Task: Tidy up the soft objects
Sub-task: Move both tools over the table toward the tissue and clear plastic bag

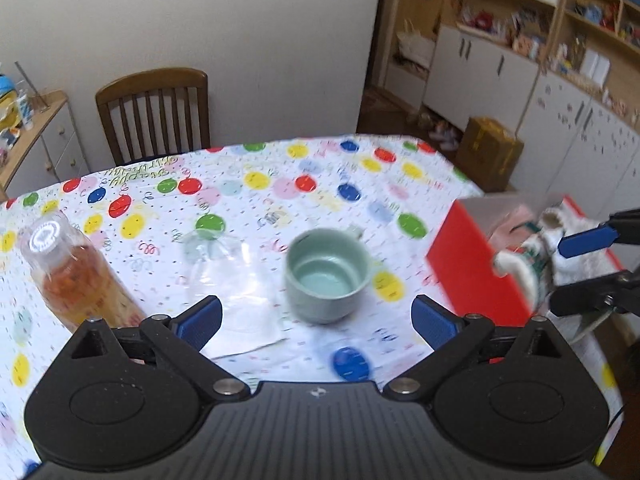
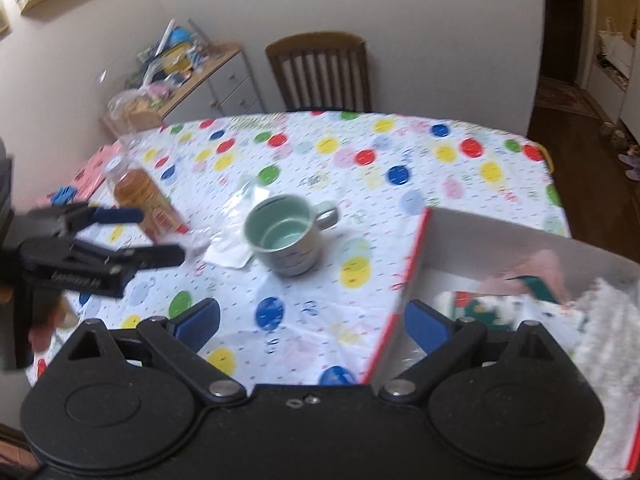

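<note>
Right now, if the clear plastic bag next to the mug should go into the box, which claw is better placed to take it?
Probably the left claw: it is open, and the clear plastic bag lies just ahead of it beside the mug. The right claw is open beside the box, farther away.

Ahead of my left gripper point(image 1: 316, 318), matt black plastic with ribbed blue pads, a glossy glazed mug point(image 1: 326, 276) sits on a slick printed plastic tablecloth point(image 1: 280, 184). Left of it are crinkled clear film point(image 1: 228, 268) and a shiny clear bottle point(image 1: 70, 272). By my right gripper point(image 2: 312, 326), fluffy white cloth point(image 2: 608, 320) fills a matt box point(image 2: 500, 236).
</note>
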The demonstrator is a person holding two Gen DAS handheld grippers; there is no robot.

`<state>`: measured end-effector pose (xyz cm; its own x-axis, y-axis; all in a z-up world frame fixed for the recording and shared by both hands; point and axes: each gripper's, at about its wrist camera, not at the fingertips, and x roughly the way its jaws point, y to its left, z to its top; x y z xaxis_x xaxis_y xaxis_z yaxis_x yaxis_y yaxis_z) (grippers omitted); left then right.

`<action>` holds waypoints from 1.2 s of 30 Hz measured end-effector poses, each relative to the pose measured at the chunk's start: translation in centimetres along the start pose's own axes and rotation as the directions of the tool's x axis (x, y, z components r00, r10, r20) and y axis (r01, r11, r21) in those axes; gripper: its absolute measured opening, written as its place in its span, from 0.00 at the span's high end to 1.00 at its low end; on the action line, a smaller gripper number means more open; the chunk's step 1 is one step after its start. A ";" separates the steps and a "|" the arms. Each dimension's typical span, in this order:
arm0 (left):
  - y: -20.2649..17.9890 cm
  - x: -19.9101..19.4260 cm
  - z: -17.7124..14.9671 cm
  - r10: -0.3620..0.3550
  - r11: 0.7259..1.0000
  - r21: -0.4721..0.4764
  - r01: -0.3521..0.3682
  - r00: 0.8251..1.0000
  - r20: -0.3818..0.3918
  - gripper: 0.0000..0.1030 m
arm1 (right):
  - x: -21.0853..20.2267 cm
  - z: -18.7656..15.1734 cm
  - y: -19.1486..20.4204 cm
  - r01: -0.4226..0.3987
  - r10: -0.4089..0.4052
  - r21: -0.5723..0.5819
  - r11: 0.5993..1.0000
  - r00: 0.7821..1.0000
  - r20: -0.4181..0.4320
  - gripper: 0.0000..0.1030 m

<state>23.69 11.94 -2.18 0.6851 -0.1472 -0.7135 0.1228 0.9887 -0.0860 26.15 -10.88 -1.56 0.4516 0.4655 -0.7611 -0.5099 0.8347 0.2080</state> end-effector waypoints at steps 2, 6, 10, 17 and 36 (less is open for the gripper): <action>1.3 0.7 0.0 -0.002 1.000 0.029 0.002 1.000 -0.021 0.01 | 1.0 -0.1 1.3 -0.009 0.008 -0.015 1.000 1.000 -0.013 0.04; 3.0 1.5 -0.7 0.032 0.995 0.094 -0.029 0.999 -0.023 0.01 | 2.9 -0.2 3.4 -0.025 0.023 -0.044 0.999 0.999 -0.046 0.04; 4.5 1.9 -1.7 0.042 0.995 0.091 -0.042 0.999 -0.009 0.01 | 4.3 0.2 5.0 -0.038 0.034 -0.058 0.998 0.997 -0.064 0.04; 5.9 1.5 -4.6 0.066 0.997 0.038 -0.068 0.996 0.057 0.01 | 6.6 3.1 7.2 -0.059 0.054 -0.096 0.994 0.997 -0.054 0.05; 5.9 2.4 -9.0 0.083 0.997 -0.011 -0.083 0.989 0.125 0.02 | 19.9 9.4 12.1 -0.016 0.075 0.309 0.951 0.981 -0.179 0.21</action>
<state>19.60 17.65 -10.61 0.7776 -0.0667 -0.6253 0.0576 0.9977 -0.0347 35.84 11.26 -8.45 0.2735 0.4663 -0.8413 -0.2656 0.8773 0.3998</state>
